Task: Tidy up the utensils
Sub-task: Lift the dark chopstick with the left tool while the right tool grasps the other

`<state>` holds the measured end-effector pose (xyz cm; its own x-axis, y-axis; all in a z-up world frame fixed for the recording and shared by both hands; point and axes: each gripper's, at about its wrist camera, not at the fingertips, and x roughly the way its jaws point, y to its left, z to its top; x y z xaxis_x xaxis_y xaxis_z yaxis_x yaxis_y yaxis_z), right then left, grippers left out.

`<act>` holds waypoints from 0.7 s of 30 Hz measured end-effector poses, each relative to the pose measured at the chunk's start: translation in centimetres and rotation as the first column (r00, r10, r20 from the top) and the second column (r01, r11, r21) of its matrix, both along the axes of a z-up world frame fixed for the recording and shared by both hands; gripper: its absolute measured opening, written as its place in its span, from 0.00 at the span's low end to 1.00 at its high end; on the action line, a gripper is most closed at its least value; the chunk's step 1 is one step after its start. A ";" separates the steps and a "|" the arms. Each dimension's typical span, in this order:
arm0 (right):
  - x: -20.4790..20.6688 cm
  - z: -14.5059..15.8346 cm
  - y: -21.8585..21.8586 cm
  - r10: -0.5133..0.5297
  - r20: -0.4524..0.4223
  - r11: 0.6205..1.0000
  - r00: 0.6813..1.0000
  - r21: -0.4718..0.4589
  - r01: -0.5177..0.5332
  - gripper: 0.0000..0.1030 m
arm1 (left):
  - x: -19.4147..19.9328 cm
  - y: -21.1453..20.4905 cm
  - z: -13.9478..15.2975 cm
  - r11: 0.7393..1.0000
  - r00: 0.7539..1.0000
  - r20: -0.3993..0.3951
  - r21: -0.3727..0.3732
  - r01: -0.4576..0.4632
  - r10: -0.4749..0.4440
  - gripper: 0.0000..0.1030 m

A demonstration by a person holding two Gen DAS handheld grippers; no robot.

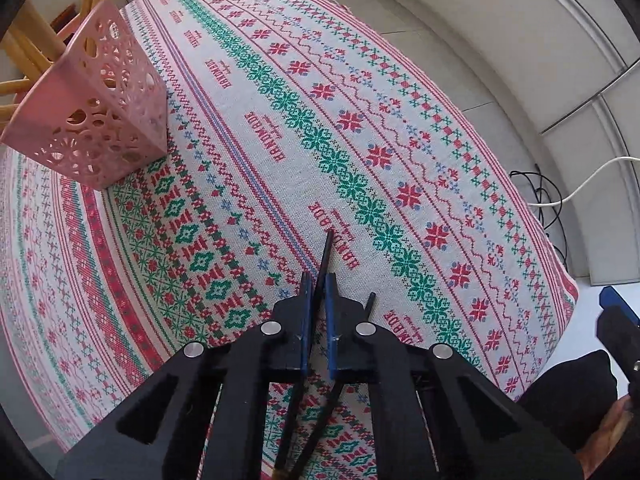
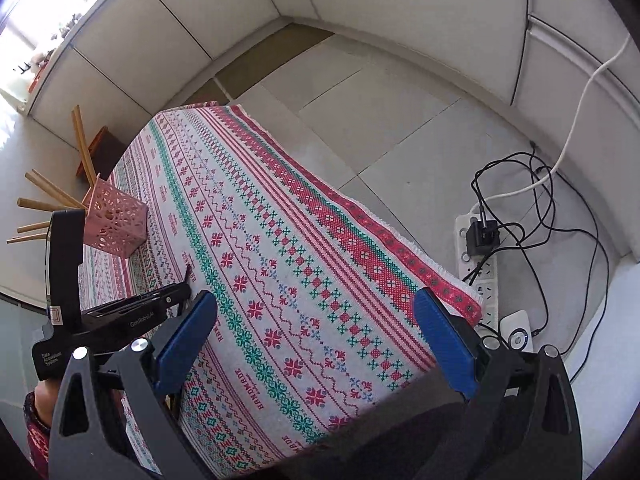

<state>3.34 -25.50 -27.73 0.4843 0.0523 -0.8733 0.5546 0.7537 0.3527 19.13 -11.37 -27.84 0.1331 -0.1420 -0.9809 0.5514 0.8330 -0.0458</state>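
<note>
A pair of thin black chopsticks (image 1: pixel 325 258) is pinched between the blue pads of the left claw (image 1: pixel 316 286), low over the near part of the table; the tips cross and splay beyond the pads, and the long ends trail back under the claw body. The grip looks uneven, so a steady lift is called for, with the pair kept squeezed together until it is carried over the opening of the holder and lowered tips first. A tilt during the carry could let one stick slip out.

The right claw (image 2: pixel 316 344) is held wide open with nothing between its blue pads, poised above the near edge of the table.

The pink perforated plastic utensil holder (image 1: pixel 108 92) stands at the far left of the table, well apart from the held pair. Several pale wooden chopsticks (image 2: pixel 48 190) are already lodged in it, fanning out over its rim at loose angles.

The table is covered by a woven tablecloth patterned in red, green and white (image 1: pixel 360 128). On the floor beyond, a white power strip (image 2: pixel 478 264) with dark cables is seen.
</note>
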 end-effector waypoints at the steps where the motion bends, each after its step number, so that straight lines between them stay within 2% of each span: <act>1: 0.3 -0.1 0.4 0.009 -0.014 1.000 1.000 -0.009 -0.009 0.93 | -0.1 0.2 0.0 1.000 1.000 0.004 0.000 0.006 -0.006 0.04; 8: 2.2 -0.6 2.8 0.051 -0.063 0.999 0.997 0.010 -0.051 0.93 | -0.5 3.6 1.1 1.000 0.998 0.060 -0.001 -0.018 0.018 0.03; 16: 6.1 -0.8 7.7 0.154 -0.132 0.988 0.979 -0.004 -0.156 0.93 | -2.2 8.7 6.0 0.993 0.987 0.135 -0.086 -0.078 0.089 0.03; 21: 9.3 -2.3 11.5 0.204 -0.199 0.978 0.959 0.006 -0.206 0.92 | -3.9 12.2 9.5 0.984 0.969 0.208 -0.142 -0.105 0.133 0.03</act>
<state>12.69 -13.95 -30.05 0.2827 0.1193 -0.9518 0.4451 0.8626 0.2404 15.19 0.80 -18.34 0.3629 -0.2358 -0.9015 0.4572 0.8881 -0.0482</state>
